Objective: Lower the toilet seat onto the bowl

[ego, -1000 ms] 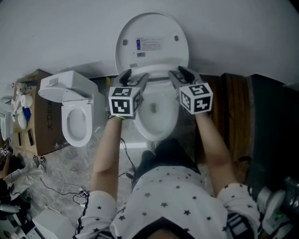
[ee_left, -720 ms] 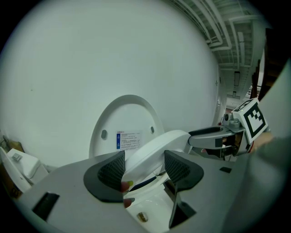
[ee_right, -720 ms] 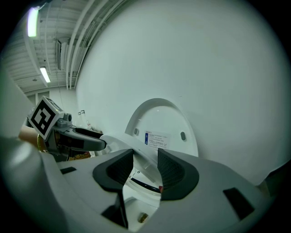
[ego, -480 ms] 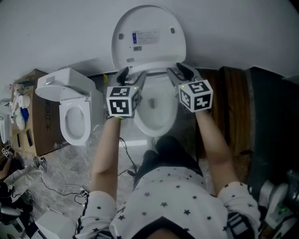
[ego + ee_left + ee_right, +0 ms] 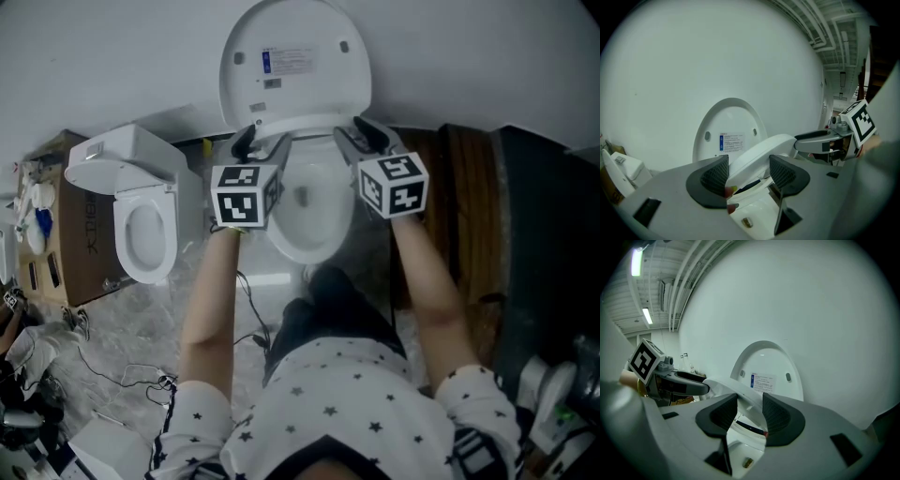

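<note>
Gripping toilet seat [image 5: 761,149], half-raised: left gripper [image 5: 749,165], right gripper [image 5: 749,405], fingers [image 5: 777,416] of both closed on it (lid [image 5: 295,66] upright).

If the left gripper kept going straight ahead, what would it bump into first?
The toilet seat: it sits between the jaws of the left gripper. Past that, the raised lid probably comes next, though how far back it stands is hard to tell.
</note>
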Demonstrator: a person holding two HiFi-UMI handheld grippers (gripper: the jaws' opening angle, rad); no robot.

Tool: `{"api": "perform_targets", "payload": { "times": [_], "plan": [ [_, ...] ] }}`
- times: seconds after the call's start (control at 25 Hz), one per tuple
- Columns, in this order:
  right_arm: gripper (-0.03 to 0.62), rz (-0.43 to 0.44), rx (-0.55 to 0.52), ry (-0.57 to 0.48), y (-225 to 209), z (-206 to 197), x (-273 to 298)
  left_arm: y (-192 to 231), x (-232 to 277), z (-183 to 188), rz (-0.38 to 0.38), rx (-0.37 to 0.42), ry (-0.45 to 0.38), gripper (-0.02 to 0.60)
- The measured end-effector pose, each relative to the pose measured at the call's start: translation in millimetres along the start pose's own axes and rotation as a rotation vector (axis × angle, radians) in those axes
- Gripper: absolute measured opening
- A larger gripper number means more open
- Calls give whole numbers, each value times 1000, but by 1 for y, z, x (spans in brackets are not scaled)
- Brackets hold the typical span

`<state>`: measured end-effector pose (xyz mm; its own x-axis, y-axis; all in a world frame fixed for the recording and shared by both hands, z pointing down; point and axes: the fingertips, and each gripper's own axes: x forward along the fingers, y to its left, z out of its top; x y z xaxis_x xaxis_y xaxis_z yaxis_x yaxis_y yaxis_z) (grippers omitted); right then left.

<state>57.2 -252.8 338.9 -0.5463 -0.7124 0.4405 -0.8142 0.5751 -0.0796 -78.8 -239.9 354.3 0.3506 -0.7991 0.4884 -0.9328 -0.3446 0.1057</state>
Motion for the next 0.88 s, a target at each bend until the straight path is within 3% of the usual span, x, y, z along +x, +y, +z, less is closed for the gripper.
{"api": "perform_targets", "payload": {
  "times": [0.88],
  "plan": [
    [172,-23,6,24,18,-32,-26,-18,-23,-33,-3,26,11,273]
  ]
}}
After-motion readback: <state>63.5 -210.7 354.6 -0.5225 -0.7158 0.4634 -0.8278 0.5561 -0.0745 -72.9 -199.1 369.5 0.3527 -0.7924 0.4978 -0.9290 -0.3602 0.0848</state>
